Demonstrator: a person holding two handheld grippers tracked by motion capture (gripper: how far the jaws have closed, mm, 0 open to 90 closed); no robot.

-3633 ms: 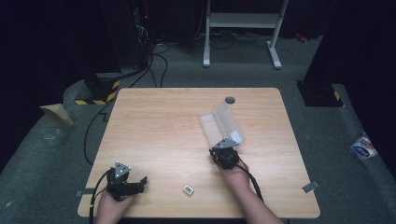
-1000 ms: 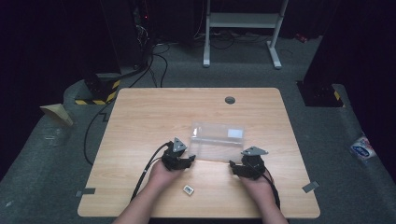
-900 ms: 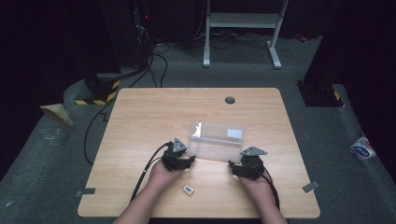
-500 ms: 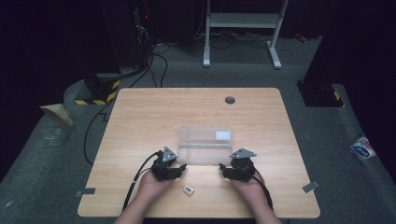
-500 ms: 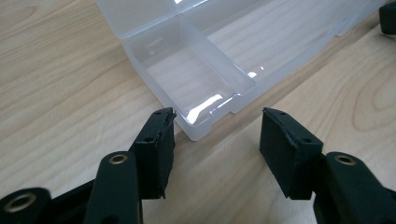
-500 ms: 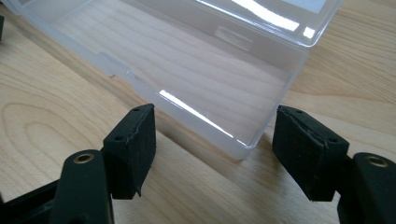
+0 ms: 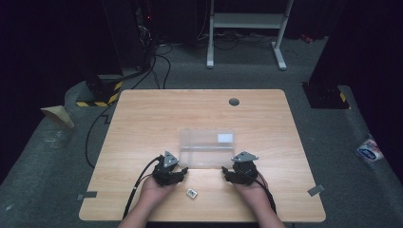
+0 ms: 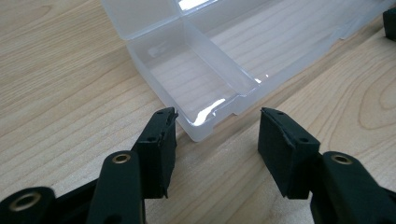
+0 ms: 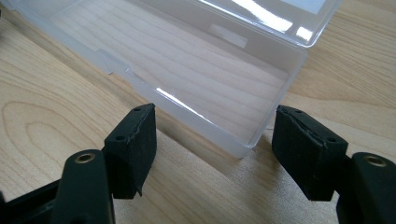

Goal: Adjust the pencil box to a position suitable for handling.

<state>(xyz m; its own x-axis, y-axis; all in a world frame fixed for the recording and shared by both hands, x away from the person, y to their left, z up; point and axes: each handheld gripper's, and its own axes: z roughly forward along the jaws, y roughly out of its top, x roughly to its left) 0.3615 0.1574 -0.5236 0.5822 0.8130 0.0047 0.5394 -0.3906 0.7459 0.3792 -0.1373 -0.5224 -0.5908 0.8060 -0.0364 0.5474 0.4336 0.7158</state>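
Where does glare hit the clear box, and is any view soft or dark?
Left gripper view: glare streaks on the clear box at its near corner and top edge. Right gripper view: bright streaks on the lid, near gripper parts slightly soft. High view: table lit, surroundings dark.

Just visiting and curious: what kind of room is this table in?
Probably a lab or recording studio, not a home: a lone wooden table on grey floor, dark surroundings, cables trailing behind, and a white metal stand beyond.
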